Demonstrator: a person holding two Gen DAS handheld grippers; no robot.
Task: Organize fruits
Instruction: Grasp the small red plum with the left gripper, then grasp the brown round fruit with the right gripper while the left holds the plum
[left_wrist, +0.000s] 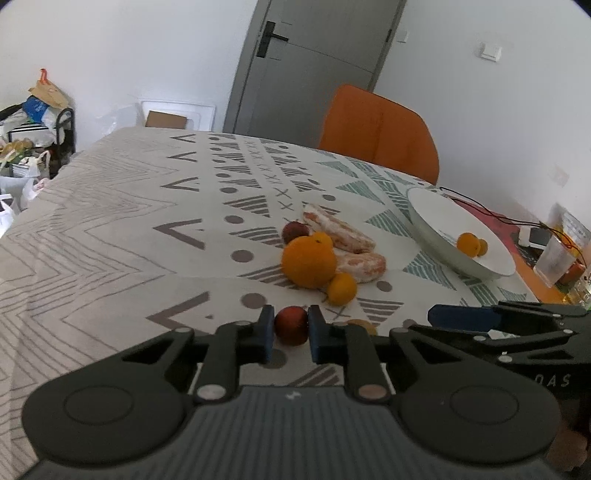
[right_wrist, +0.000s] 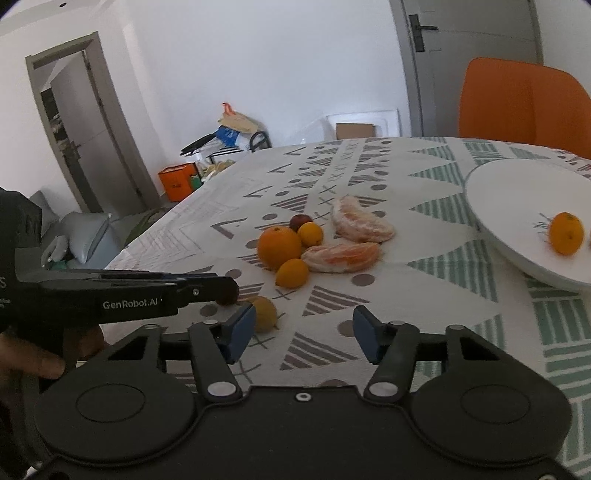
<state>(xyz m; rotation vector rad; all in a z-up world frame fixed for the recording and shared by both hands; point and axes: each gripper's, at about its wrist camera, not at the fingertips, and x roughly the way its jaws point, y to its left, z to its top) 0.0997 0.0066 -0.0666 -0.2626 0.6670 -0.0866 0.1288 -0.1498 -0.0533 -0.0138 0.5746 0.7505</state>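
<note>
Fruit lies loose on the patterned tablecloth (left_wrist: 110, 221); the left gripper (left_wrist: 291, 330) is clamped on a dark red plum (left_wrist: 291, 325) at the near edge; the right gripper (right_wrist: 303, 334) stands half spread with nothing between its pads, a yellowish fruit (right_wrist: 265, 313) just beside its left pad; a big orange (left_wrist: 308, 262) sits mid-table; a small orange (right_wrist: 566, 233) rests in the white bowl (right_wrist: 498, 192).

White plate (right_wrist: 517, 206): right edge cutting it off. Yellowish fruit (right_wrist: 265, 314): right gripper's (right_wrist: 303, 332) pad partly hiding it. Glass contents (left_wrist: 554, 260): blurring.
</note>
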